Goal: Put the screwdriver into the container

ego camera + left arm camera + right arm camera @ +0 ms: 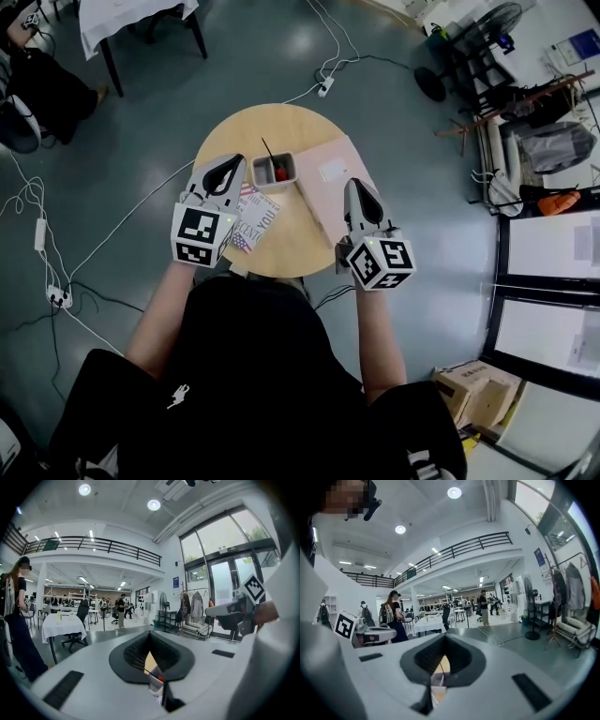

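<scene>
A small white container (273,172) stands at the middle of the round wooden table (234,131). The screwdriver (278,172), with a red handle and black shaft, stands tilted inside it. My left gripper (228,168) is shut and empty just left of the container. My right gripper (355,189) is shut and empty over the table's right edge. Through the left gripper's (150,657) jaws, the left gripper view shows the container (155,687) and the red handle (160,678). Past the right gripper (442,660), the right gripper view shows the container (436,681).
A pink sheet (325,184) lies on the table right of the container. A magazine with a flag print (252,221) lies near the front edge. Cables and a power strip (324,87) run over the grey floor. Boxes (473,392) and racks stand at the right.
</scene>
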A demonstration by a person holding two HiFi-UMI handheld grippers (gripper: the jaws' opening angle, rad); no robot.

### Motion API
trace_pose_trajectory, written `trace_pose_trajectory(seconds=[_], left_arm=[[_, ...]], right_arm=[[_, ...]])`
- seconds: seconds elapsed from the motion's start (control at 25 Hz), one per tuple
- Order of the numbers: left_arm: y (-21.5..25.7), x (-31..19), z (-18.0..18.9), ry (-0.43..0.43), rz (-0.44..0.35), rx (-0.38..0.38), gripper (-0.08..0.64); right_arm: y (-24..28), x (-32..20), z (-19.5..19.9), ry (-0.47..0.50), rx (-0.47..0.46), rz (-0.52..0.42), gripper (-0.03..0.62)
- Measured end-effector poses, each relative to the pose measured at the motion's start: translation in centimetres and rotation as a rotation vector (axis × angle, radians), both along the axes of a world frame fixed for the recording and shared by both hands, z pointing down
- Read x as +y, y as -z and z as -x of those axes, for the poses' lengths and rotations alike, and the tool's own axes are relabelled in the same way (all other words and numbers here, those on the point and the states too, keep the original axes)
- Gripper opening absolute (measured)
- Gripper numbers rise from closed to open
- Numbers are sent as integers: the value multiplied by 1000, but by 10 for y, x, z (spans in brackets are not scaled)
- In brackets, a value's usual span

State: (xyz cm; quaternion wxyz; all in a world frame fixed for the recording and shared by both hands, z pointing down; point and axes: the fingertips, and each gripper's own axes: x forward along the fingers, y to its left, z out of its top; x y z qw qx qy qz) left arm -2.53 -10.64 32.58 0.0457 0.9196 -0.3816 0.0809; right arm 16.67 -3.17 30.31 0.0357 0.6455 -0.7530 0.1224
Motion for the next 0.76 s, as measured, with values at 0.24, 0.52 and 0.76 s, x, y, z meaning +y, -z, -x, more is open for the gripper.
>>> trace_pose_trajectory(seconds=[0.24, 0.52, 0.76], left_arm=[[3, -3, 1, 5, 27, 38, 2], [-7, -4, 6, 17, 23, 1, 2], [-10, -8, 10, 21, 17, -11, 3]], right_arm=[[3, -3, 2, 3, 1, -4, 2], [-2, -4, 8, 15, 12, 12, 2], [-6, -7, 12, 19, 24, 17, 2]])
